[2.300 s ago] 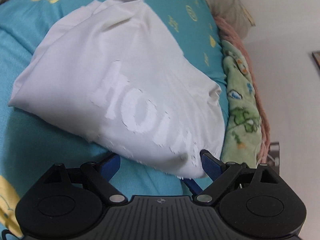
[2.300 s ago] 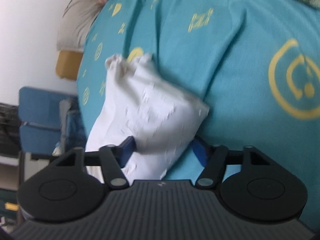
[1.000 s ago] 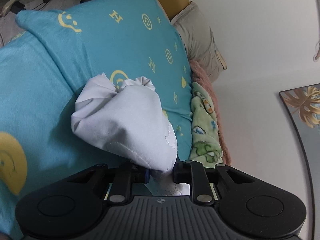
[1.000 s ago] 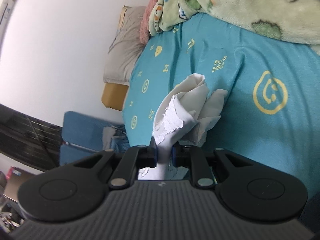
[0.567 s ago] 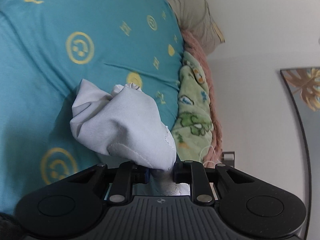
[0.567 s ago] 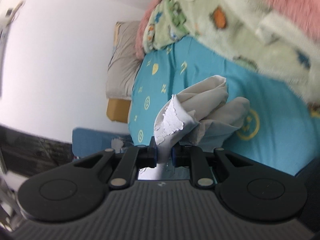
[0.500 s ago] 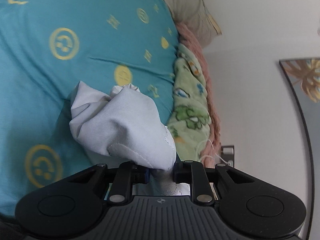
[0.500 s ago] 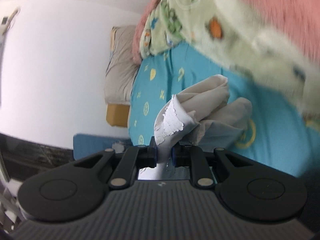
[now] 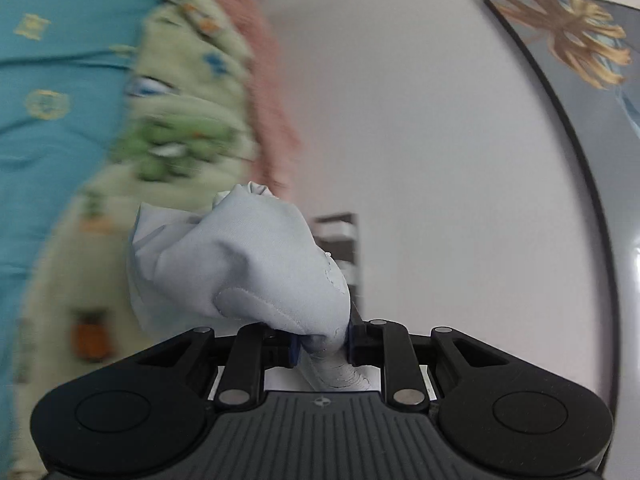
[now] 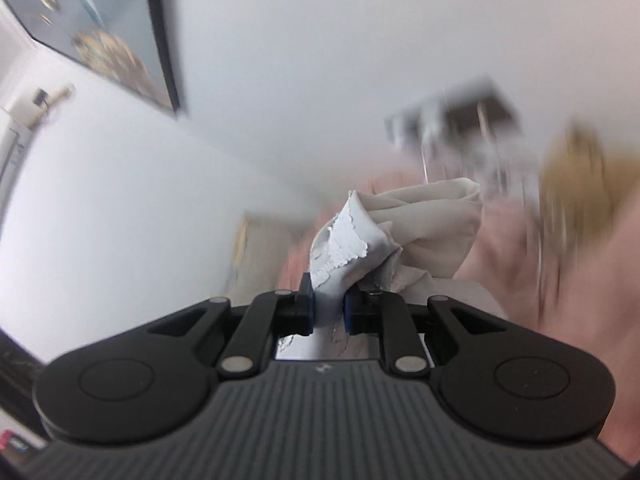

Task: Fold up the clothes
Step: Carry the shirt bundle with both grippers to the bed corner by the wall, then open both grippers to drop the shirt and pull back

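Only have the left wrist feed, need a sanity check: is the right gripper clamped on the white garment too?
Observer: Yes. The right gripper is shut on the white garment, cloth pinched between its blue fingers.
Operator: Anything distinctive on that end of the cloth?
Observer: A cracked white print patch sits just above the fingers; your end shows only a plain stitched hem.
Operator: What's behind it over there?
Observer: Blurred pink bedding and a white wall; no teal bedspread in that view.
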`<state>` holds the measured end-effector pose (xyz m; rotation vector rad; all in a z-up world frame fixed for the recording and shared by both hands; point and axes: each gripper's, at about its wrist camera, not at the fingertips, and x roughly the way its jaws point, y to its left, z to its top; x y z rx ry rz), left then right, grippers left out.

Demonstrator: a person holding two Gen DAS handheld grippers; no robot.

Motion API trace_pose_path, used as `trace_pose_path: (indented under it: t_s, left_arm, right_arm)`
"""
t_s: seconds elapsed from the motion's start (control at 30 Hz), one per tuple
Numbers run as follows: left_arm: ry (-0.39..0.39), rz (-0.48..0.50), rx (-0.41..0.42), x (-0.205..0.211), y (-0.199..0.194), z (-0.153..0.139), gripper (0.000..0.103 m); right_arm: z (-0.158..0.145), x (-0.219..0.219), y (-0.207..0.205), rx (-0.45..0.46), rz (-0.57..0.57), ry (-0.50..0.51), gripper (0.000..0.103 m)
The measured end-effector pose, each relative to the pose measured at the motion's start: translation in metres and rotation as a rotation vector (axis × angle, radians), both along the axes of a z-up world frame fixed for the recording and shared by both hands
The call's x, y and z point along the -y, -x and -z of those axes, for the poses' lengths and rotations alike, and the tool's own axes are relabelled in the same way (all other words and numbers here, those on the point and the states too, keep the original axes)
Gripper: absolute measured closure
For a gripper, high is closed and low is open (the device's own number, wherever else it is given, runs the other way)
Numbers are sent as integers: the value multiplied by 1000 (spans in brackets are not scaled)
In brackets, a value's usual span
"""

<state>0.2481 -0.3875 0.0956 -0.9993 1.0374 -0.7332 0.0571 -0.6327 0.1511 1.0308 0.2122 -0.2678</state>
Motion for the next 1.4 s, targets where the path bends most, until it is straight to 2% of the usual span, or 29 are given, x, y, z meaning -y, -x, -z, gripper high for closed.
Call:
trace_pose_path:
  t_s: [0.07, 0.13, 0.23, 0.27, 0.33, 0.4, 0.47, 0.5, 0.57, 0.63, 0.67, 0.7, 0.73, 0.77, 0.83, 0.93, 1.13, 1.4]
  left_arm:
    - [30, 66, 64, 36, -5, -7, 77]
    - [0, 132, 140, 65, -1, -1, 72]
    - [-129, 211, 304, 95, 25, 27, 70]
    - [-206, 234, 336, 100, 35, 42, 70]
    - [-335, 305, 336, 107, 50, 77, 71]
    - [-391, 355, 317, 103, 66, 106, 74]
    - [-411, 365, 341, 92, 80, 117, 69]
    - [-421, 365, 356, 86, 86, 118, 67]
    - [-455, 354, 393, 72, 96, 108, 59]
    - [-490, 344, 451, 58, 110, 90, 37]
    - [-498, 338, 484, 52, 116, 79, 31]
    - [-506, 332, 517, 46, 123, 68, 18]
    - [-515, 326, 550, 42, 128, 56, 11]
    - [-528, 323, 585, 41, 129, 44, 9]
    - [-559, 308, 658, 33, 139, 20, 1]
    - [-581, 263, 773, 14, 164, -12, 0]
    - [-597, 168, 921, -51, 229, -56, 0]
    - [-623, 24, 1008, -146, 301, -77, 0]
  right_arm:
    - [-16, 21, 6, 27, 61, 80, 86]
    - [-20, 37, 15, 43, 124, 160, 86]
    - [11, 43, 25, -146, 221, 279, 85]
    - [32, 44, 30, -197, 222, 271, 85]
    - [77, 46, 42, -297, 219, 222, 85]
    - [120, 46, 55, -387, 211, 145, 85]
    - [148, 41, 68, -407, 199, 119, 85]
    - [149, 38, 73, -402, 197, 130, 85]
    - [150, 32, 81, -393, 192, 154, 83]
    - [138, 26, 85, -420, 195, 184, 76]
    - [130, 21, 87, -426, 189, 209, 60]
    - [121, 12, 90, -416, 180, 235, 32]
    - [112, 3, 94, -400, 174, 266, 21]
    - [103, -5, 98, -380, 174, 303, 13]
    - [74, -23, 100, -367, 153, 385, 13]
    - [50, -54, 110, -355, 106, 472, 13]
    - [21, -118, 141, -319, 73, 611, 13]
    - [9, -191, 190, -244, 79, 720, 13]
